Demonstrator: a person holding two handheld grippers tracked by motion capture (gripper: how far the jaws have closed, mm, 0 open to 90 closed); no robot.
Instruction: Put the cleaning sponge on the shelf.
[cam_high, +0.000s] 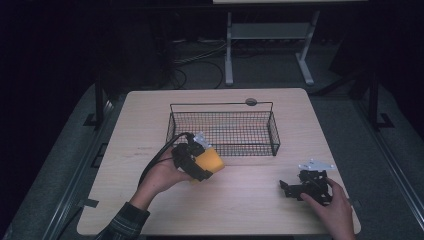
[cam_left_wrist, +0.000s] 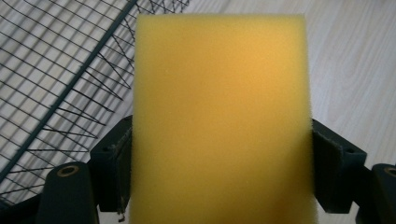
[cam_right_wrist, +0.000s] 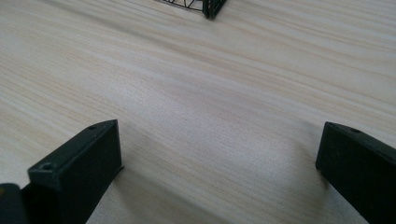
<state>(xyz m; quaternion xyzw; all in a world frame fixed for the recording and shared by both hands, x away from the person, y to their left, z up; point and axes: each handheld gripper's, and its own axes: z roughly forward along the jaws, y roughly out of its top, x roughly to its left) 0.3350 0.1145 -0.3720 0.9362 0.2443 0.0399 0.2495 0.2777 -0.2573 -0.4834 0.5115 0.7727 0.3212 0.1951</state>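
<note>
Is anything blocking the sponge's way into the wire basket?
Only the basket's near wall, just beyond the yellow sponge clamped in the left gripper; its top is open and it looks empty.

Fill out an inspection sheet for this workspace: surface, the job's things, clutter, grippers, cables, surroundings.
Surface: light wooden table, bare around the basket.
Job's things: yellow rectangular foam sponge, held off the table just outside the near left corner of the black wire mesh basket; nothing seen inside the basket.
Clutter: nothing seen.
Grippers: left gripper shut on the sponge, fingers pressing both sides; right gripper open, low over the table at near right, holding nothing.
Cables: black cable trails from the left gripper over the hand.
Surroundings: dark room, grey floor, white metal stand, floor cables behind the table.
</note>
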